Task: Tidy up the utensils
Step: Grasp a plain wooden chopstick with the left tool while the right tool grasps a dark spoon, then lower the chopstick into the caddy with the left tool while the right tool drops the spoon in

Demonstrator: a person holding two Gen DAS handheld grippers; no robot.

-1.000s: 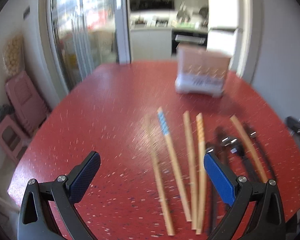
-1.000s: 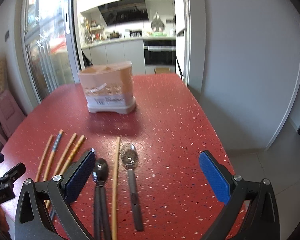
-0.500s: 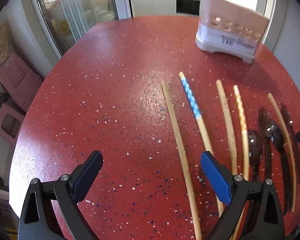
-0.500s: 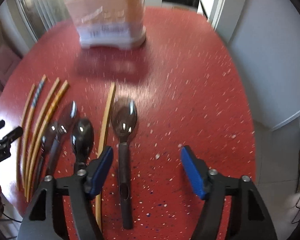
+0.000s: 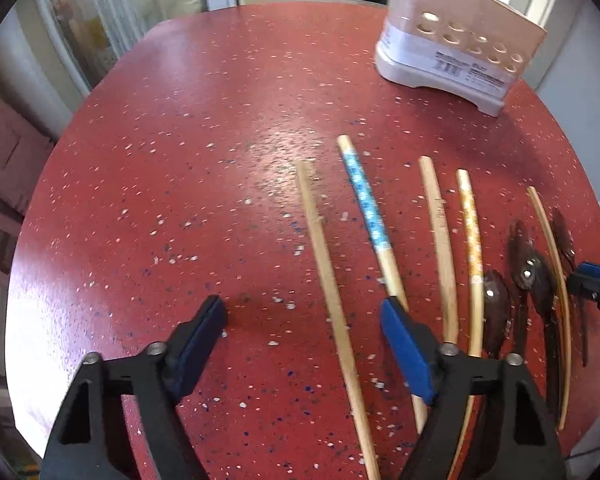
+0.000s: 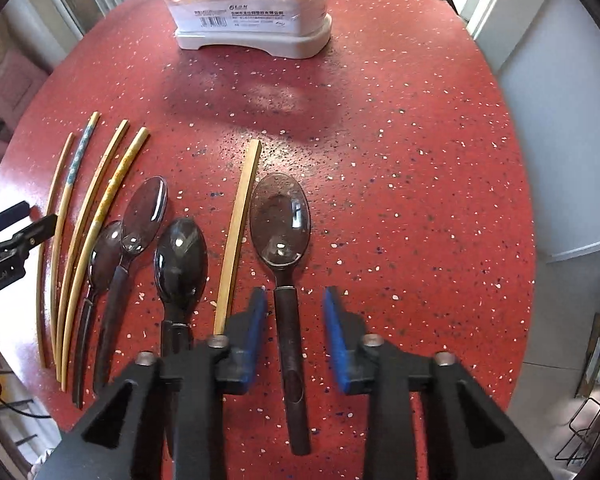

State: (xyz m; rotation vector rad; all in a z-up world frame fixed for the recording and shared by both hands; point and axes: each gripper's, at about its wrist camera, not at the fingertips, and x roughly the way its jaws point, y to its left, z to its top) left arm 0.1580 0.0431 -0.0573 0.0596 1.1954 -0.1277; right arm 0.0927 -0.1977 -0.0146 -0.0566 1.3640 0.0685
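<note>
While closing: right gripper point(image 6: 294, 312), jaws narrowing about the handle of the rightmost spoon point(image 6: 280, 216), pads still clear of it on both sides.
Left gripper point(image 5: 304, 328): jaws apart and closing, plain chopstick point(image 5: 328, 276) lying between them, untouched.
Worktop point(image 6: 400, 160): red, speckled, rounded edge.
Holder point(image 6: 252, 8): pale, perforated, barcode label on front, standing at the far side, well apart from the utensils.
Rightmost spoon: dark, bowl up and pointing toward the holder, flat on the worktop, alone at the right end of the row.
Square chopstick point(image 6: 238, 232): just left of that spoon, near end hidden under the right gripper's left finger.
Other spoons: three dark ones, middle spoon point(image 6: 180, 260) beside the square chopstick, two more point(image 6: 144, 212) overlapping further left.
Chopstick group: four to the left, blue-banded chopstick point(image 5: 366, 208) second from the left, orange-patterned chopstick point(image 5: 471, 232) nearest the spoons.
Layout: all utensils roughly parallel, tips toward the holder.
Beyond the worktop: glass door and kitchen units, blurred.
</note>
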